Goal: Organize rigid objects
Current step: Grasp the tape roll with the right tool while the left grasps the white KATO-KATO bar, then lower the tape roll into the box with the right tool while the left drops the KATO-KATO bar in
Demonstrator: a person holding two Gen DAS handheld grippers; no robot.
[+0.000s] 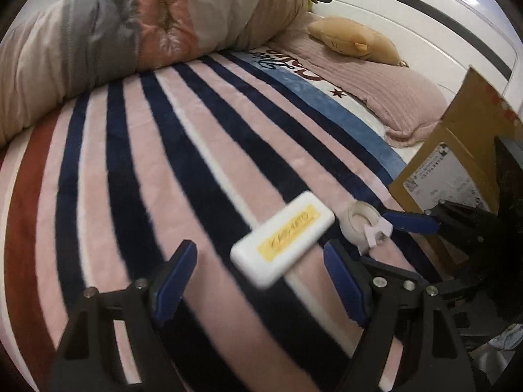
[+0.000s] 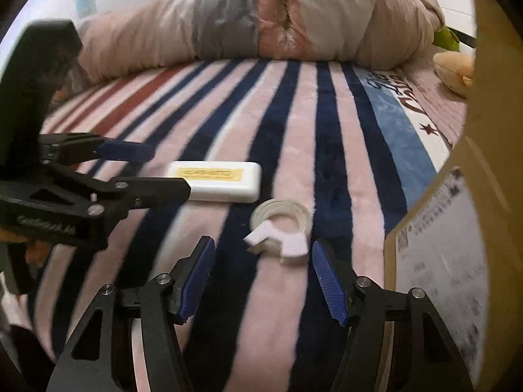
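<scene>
A flat white rectangular plastic case with rounded corners and a yellow label (image 1: 283, 239) lies on the pink, navy and white striped plush blanket (image 1: 137, 170) covering the bed. In the left wrist view its long axis runs from about 7 o'clock to 1 o'clock, label facing up; the dark writing on the label is too blurred to read. The left gripper (image 1: 260, 266), black with blue ribbed pads, is spread wide with the case lying between its fingers, touching neither pad.

Just beside the case at 3 o'clock sits a small white plastic tape dispenser ring holding a clear roll (image 1: 362, 225), flat on the blanket with its cutter tab toward the camera. In the right wrist view the right gripper (image 2: 263, 263) is also wide apart and holds nothing, the dispenser just ahead of its fingertips at 12 o'clock.

A brown cardboard box with a white printed shipping label (image 2: 457, 245) stands at 3 o'clock; its print is illegible. Toward 12 o'clock lies a rolled grey, pink and beige quilt (image 2: 278, 23). At 1 o'clock in the left view, a tan plush toy (image 1: 354, 39) rests on a mauve ribbed pillow (image 1: 385, 88). Script lettering on the blanket's far edge cannot be made out.
</scene>
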